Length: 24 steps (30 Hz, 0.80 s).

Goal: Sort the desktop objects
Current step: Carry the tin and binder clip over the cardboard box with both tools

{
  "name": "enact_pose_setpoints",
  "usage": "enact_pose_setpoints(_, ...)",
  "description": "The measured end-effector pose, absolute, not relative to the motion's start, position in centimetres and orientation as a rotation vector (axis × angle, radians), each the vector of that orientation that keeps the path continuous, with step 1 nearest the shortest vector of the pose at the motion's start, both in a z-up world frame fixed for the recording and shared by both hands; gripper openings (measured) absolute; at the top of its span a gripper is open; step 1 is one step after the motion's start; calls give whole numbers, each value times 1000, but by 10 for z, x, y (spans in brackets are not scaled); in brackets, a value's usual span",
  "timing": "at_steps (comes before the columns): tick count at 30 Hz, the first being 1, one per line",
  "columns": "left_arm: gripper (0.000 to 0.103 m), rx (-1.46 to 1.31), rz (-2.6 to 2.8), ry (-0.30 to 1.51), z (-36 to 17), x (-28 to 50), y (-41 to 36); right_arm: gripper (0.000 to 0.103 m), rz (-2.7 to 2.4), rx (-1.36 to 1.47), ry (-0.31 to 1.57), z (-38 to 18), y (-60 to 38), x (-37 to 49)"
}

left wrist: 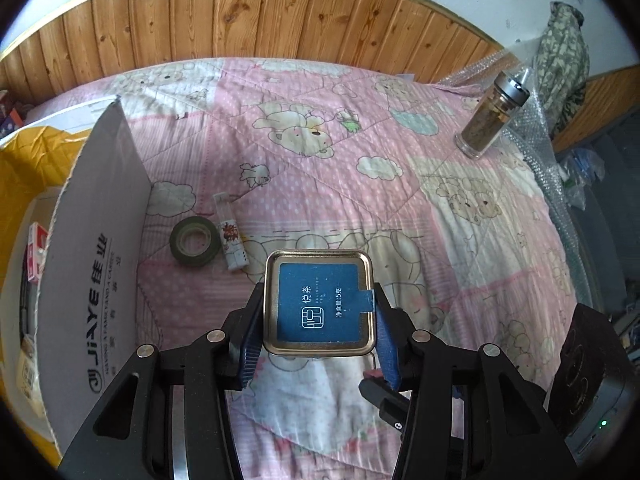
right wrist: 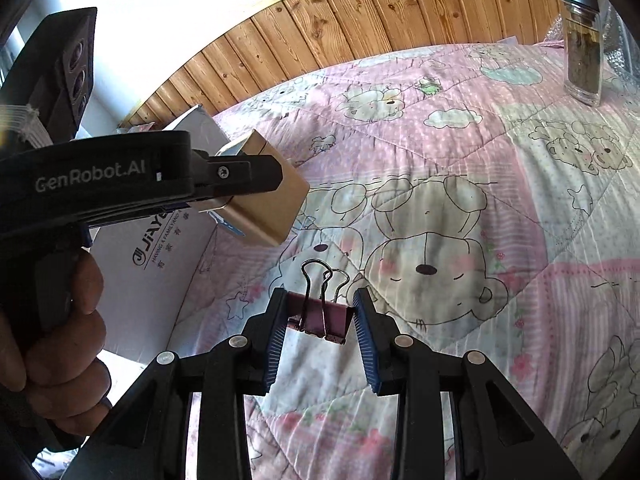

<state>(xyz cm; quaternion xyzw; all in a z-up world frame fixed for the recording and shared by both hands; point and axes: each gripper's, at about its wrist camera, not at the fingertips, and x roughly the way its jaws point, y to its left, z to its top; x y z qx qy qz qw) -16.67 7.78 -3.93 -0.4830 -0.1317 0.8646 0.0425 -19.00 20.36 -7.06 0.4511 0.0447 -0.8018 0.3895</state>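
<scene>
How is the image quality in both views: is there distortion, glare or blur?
Left wrist view: strong fisheye bend, the wood panelling curves; tea tin label stays sharp. Right wrist view: the white wall is washed out by bright light; the binder clip is clear, dark corners frame the picture.

One square tin (left wrist: 319, 305), gold with a blue label. One binder clip (right wrist: 322, 312). One tape roll (left wrist: 195, 241), one small tube (left wrist: 231, 238) beside it. One glass jar (left wrist: 491, 115) with a metal cap. One cardboard box (left wrist: 94, 276) (a red carton inside it, other contents unclear). Two grippers (left wrist: 316, 320) (right wrist: 320, 320), one per hand.
</scene>
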Motion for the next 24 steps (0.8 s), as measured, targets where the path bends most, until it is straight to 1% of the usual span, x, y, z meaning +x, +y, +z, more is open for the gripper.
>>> enact_pose_setpoints(8,50,-1382,2674,-436,-13,-111,69,35,-2039,1104,177,-57,202,-148)
enact_pose_setpoints(24,50,-1259,2677,-601,14,-17,43,35,-2038,958,342,-28,191,-73)
